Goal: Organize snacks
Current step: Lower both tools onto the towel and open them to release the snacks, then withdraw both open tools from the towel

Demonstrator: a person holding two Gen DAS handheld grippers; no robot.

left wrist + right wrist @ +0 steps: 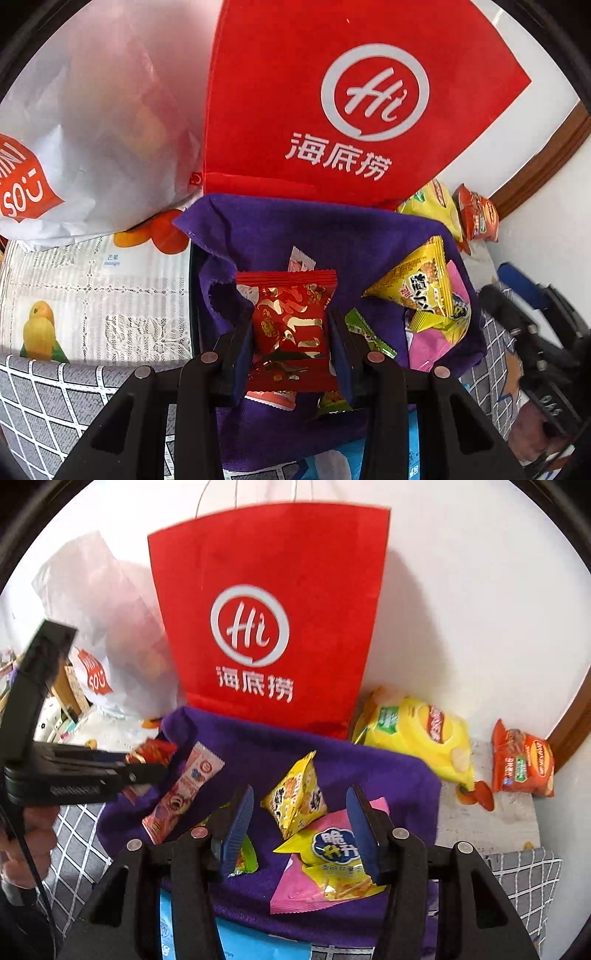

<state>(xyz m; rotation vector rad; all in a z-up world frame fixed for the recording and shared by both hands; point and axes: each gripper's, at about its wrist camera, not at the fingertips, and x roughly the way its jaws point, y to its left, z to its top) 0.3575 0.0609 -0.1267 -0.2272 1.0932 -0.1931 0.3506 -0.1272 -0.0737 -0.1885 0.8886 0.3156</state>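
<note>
My left gripper is shut on a red snack packet with gold print and holds it above the purple cloth; it shows in the right wrist view at the left. My right gripper is open and empty above the cloth, its fingers either side of a yellow triangular packet. A pink and yellow packet, a pink stick packet and a green packet lie on the cloth.
A red paper bag stands against the wall behind the cloth. A white plastic bag sits to its left. A yellow chip bag and an orange chip bag lie at the right. A fruit-print table cover lies at the left.
</note>
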